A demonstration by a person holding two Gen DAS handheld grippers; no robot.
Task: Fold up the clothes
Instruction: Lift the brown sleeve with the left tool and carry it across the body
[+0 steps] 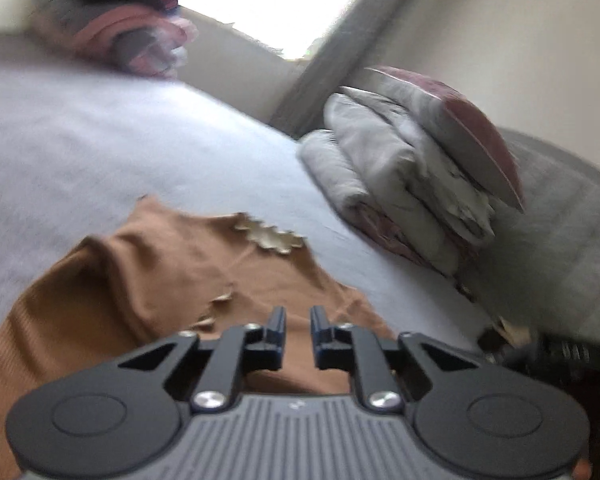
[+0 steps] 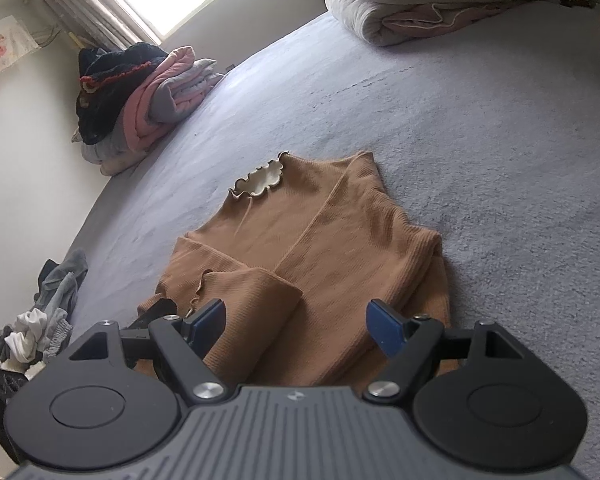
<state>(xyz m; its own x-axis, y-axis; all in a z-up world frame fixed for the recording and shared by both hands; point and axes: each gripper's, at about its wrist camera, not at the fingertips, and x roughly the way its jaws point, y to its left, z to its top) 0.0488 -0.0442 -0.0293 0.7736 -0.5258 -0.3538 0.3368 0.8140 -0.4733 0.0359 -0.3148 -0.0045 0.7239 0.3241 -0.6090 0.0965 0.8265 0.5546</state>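
My brown top (image 2: 320, 248) lies sleeves-folded; left gripper (image 1: 298, 322) nearly closed and empty, right gripper (image 2: 296, 320) open; final fold remains.

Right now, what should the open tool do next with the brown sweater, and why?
Probably dip the right tool and pinch the near hem of the brown sweater: both sleeves already look folded across it, so folding the bottom toward the frilly collar seems next.

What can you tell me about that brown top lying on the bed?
The brown top looks like ribbed knit, with a cream frilled collar. It lies flat on the grey bed cover, collar pointing away, partly folded: one sleeve, with a frilled cuff, is laid across its lower front. Nothing visibly grips it.
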